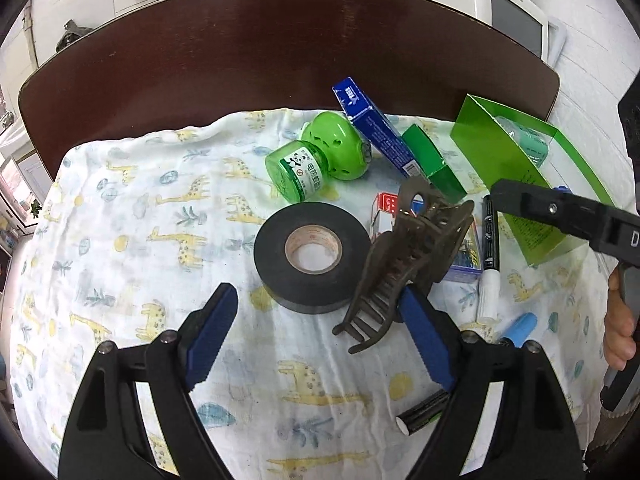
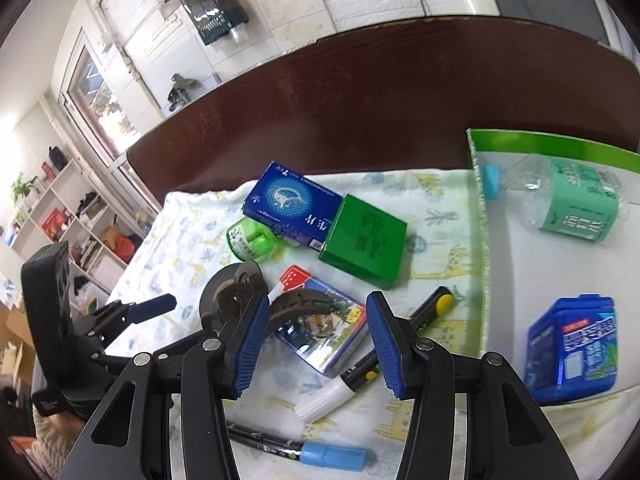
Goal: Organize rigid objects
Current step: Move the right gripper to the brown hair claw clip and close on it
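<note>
The dark worktop [image 1: 248, 52] carries a giraffe-print cloth [image 1: 132, 216] and a green tray [image 2: 482, 240] holding a bottle [image 2: 576, 200]. Both the left tongs [image 1: 320, 332] and right tongs [image 2: 316, 344] gape, released. A brown hair claw [image 1: 404, 252] lies beside the black tape roll [image 1: 312, 256].

Cloth [image 1: 140, 240]: soft wrinkled fabric, giraffe print. Table [image 1: 240, 60]: dk wood, semi-gloss. Tape roll [image 1: 312, 256]: matt blk (paper core). Hair claw [image 1: 404, 264]: brown plastic. Tray [image 2: 520, 260]: glossy card.
</note>
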The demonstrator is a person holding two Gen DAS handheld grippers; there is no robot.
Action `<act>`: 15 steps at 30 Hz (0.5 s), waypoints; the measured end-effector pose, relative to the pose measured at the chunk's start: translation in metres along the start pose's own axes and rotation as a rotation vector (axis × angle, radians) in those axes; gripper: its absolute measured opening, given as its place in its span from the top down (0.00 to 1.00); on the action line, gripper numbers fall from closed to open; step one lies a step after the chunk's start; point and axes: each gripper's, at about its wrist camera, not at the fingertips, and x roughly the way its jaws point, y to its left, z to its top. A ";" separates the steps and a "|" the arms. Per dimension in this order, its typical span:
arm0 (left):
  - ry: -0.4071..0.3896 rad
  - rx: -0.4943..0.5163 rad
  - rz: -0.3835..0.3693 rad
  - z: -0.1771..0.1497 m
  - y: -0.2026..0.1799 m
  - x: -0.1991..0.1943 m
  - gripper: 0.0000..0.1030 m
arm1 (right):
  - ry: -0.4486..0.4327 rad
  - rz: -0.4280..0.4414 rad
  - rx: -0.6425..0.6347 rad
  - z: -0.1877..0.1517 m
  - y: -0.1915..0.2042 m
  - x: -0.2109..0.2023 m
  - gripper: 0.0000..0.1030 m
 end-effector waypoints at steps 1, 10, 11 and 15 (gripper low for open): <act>0.007 0.007 -0.005 -0.001 -0.002 0.002 0.20 | 0.001 -0.003 -0.003 0.001 0.002 0.003 0.49; 0.023 0.017 -0.114 -0.012 -0.009 0.005 0.57 | 0.039 0.050 -0.118 -0.002 0.019 0.014 0.49; 0.025 0.024 -0.116 -0.012 -0.011 0.005 0.57 | 0.046 0.053 -0.111 -0.003 0.019 0.016 0.49; 0.037 0.025 -0.136 -0.013 -0.017 0.008 0.58 | 0.074 0.077 -0.075 -0.003 0.013 0.028 0.41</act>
